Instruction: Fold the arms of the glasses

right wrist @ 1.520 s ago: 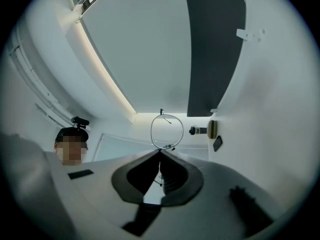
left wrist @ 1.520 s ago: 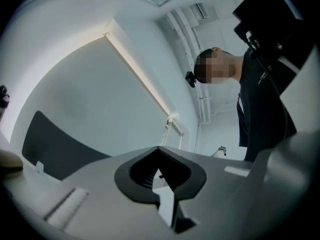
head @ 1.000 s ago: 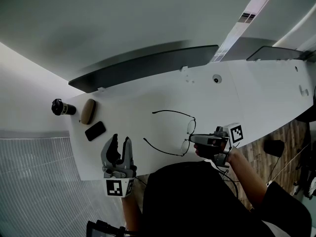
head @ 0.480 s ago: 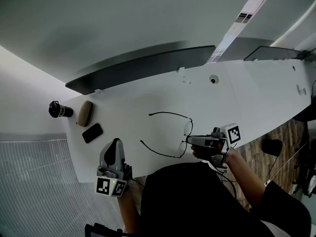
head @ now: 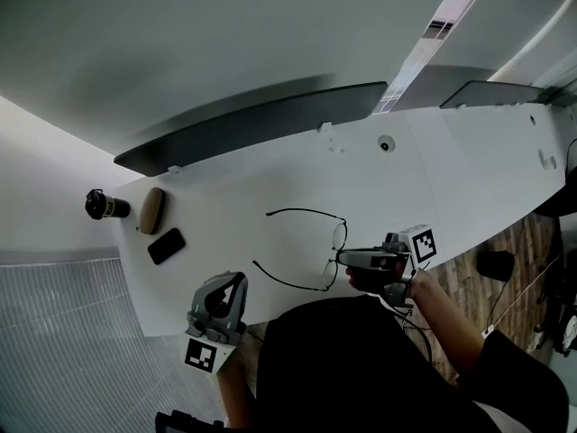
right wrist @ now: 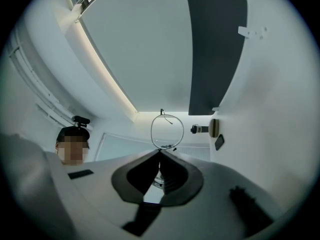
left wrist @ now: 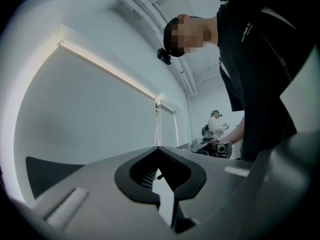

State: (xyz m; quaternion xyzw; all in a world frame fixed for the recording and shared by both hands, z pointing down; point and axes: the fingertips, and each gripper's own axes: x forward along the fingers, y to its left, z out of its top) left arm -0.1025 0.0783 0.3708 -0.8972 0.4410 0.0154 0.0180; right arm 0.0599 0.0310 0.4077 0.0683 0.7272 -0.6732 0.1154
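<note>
Thin-wire glasses (head: 335,242) lie on the white table (head: 451,170) with both arms spread out to the left, the far arm (head: 306,209) and the near arm (head: 281,280). My right gripper (head: 343,258) is shut on the frame between the two lenses. In the right gripper view one round lens rim (right wrist: 152,130) stands just past the shut tips (right wrist: 160,151). My left gripper (head: 236,282) hovers at the table's near edge, left of the glasses and apart from them. It is shut with nothing in it, and its tips meet in the left gripper view (left wrist: 159,149).
A black phone (head: 166,245), a tan glasses case (head: 151,209) and a small black cylinder (head: 104,207) lie at the table's left end. A dark panel (head: 252,124) runs along the far edge. Wooden floor (head: 505,242) shows off the right end.
The left gripper's jaws went from wide open to shut with nothing between them. It then swung so its tips point right, toward the glasses. The right gripper and glasses kept still.
</note>
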